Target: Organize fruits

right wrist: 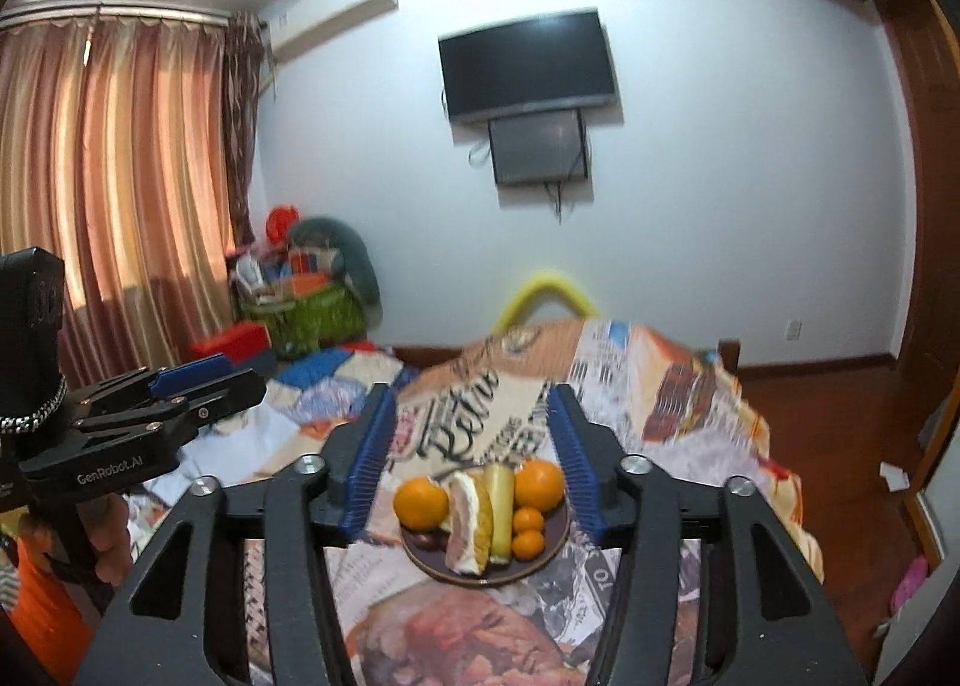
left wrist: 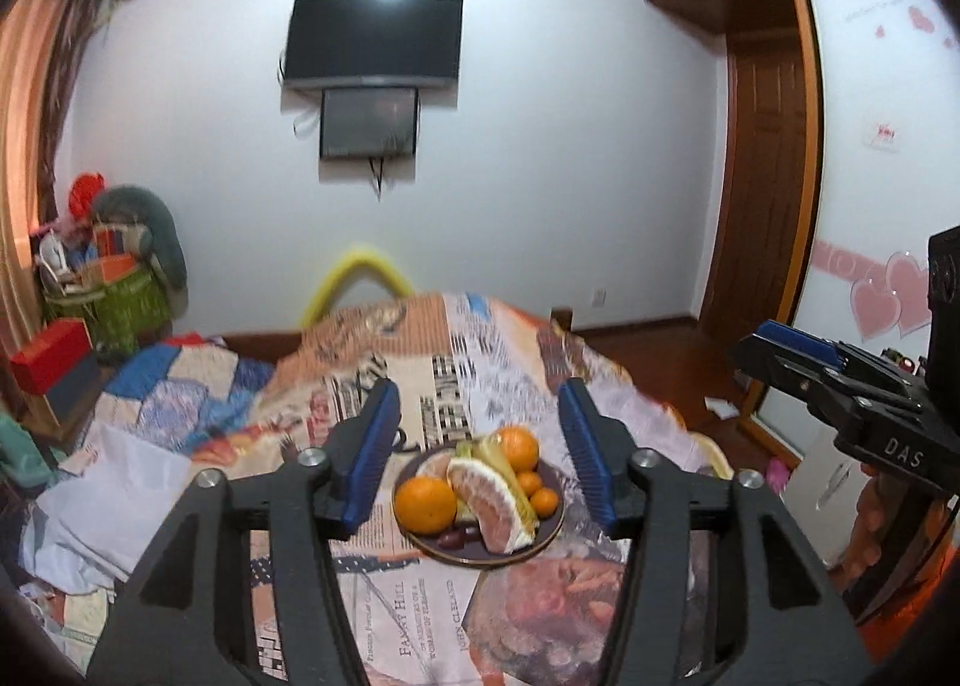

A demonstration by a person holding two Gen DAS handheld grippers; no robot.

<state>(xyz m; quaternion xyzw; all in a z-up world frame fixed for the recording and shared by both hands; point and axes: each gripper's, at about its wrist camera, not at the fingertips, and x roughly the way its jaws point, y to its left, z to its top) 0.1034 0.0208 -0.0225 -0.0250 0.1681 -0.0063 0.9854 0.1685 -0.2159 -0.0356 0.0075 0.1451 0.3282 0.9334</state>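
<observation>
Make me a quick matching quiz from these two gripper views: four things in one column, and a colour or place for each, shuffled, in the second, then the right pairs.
Things:
1. plate
2. television
3. curtain
4. red box

Colour or place:
A. mounted on the white wall
B. on the patterned bedspread, holding oranges and pomelo wedges
C. striped pink-orange, over the window
D. on the floor, left of the bed

Pairs: 1-B, 2-A, 3-C, 4-D

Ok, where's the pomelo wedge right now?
The pomelo wedge lies mid-plate on the dark plate, which sits on the printed cloth. In the left wrist view the big orange is on its left, the small oranges on its right.
</observation>
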